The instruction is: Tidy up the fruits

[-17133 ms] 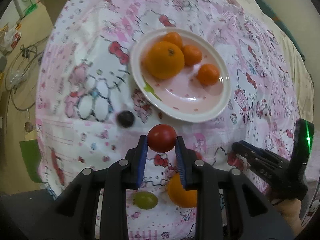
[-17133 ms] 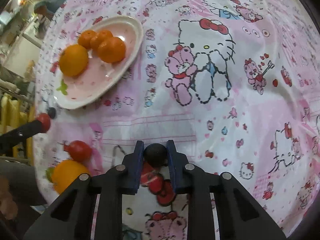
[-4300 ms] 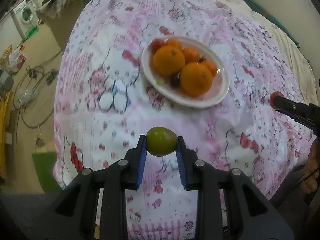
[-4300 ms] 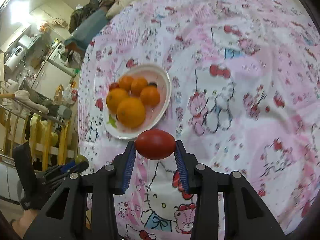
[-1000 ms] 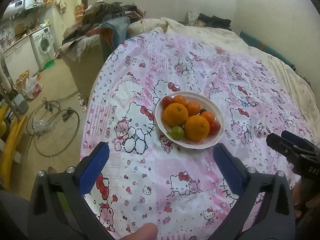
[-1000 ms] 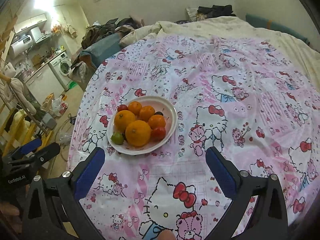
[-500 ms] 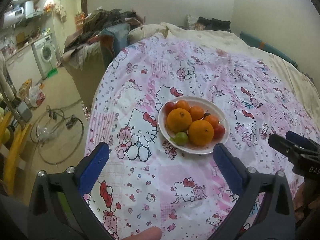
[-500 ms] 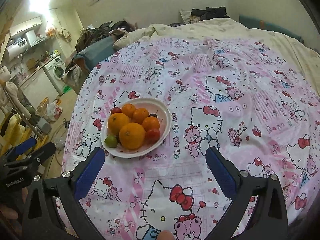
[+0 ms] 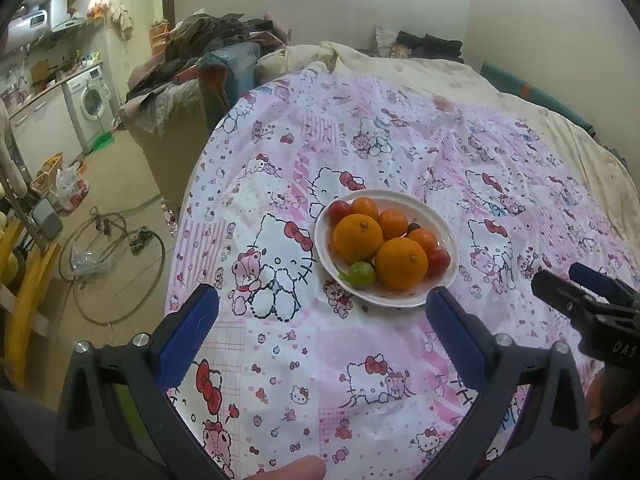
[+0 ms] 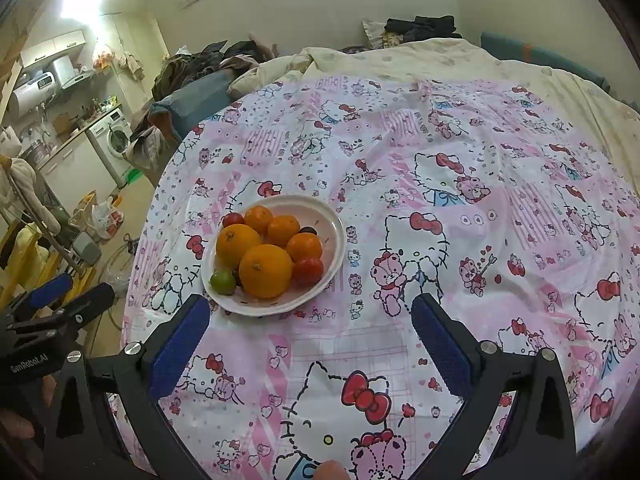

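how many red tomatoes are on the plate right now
2: one red tomato at the plate's far-left rim, the other red tomato at its near-right; more could be hidden under the oranges.

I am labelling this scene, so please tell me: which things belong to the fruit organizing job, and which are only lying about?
Belong to the job:
- white plate
- oranges and small tangerines
- red tomatoes
- green fruit
- left hand-held gripper, open
- right hand-held gripper, open

Only lying about:
- patterned bedsheet
- washing machine
- clothes pile
- hose on the floor
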`<state>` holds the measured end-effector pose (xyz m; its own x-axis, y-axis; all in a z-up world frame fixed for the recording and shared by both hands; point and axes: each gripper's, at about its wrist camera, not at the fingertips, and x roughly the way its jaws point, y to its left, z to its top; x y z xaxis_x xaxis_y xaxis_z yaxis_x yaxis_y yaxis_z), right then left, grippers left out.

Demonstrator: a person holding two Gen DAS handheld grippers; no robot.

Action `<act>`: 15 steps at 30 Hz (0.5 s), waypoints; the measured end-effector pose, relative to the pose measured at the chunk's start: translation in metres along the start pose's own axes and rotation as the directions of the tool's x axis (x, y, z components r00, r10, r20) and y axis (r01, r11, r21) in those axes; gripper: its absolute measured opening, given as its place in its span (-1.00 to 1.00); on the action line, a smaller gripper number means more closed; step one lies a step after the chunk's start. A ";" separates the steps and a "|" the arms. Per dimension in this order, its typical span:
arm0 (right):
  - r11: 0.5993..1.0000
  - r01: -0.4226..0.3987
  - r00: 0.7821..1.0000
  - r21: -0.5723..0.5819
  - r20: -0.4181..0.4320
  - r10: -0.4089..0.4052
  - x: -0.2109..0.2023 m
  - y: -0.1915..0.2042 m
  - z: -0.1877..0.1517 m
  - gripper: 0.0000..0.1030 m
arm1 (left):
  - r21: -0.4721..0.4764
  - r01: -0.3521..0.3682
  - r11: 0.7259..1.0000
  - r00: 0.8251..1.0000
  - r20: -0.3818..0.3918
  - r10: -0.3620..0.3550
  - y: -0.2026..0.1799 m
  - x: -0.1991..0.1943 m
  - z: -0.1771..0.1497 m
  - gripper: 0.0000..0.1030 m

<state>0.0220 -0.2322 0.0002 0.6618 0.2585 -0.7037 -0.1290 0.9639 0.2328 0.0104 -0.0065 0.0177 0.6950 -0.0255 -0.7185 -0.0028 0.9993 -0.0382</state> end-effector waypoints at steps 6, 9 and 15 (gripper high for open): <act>1.000 0.005 1.000 -0.002 -0.007 -0.005 0.001 0.000 0.000 1.00 | -0.002 0.005 1.000 1.000 -0.005 -0.005 0.002 0.001 0.000 0.99; 1.000 0.007 1.000 -0.003 -0.008 -0.007 0.001 -0.001 0.000 1.00 | -0.006 0.005 1.000 1.000 -0.010 -0.005 0.002 0.002 0.001 0.99; 1.000 0.010 1.000 -0.006 -0.011 -0.010 0.002 -0.001 -0.001 1.00 | -0.024 0.012 1.000 1.000 -0.022 -0.012 0.005 0.003 0.001 0.99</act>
<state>0.0229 -0.2322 -0.0023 0.6551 0.2491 -0.7133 -0.1263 0.9669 0.2217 0.0131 -0.0017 0.0158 0.6790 -0.0384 -0.7331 -0.0119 0.9979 -0.0633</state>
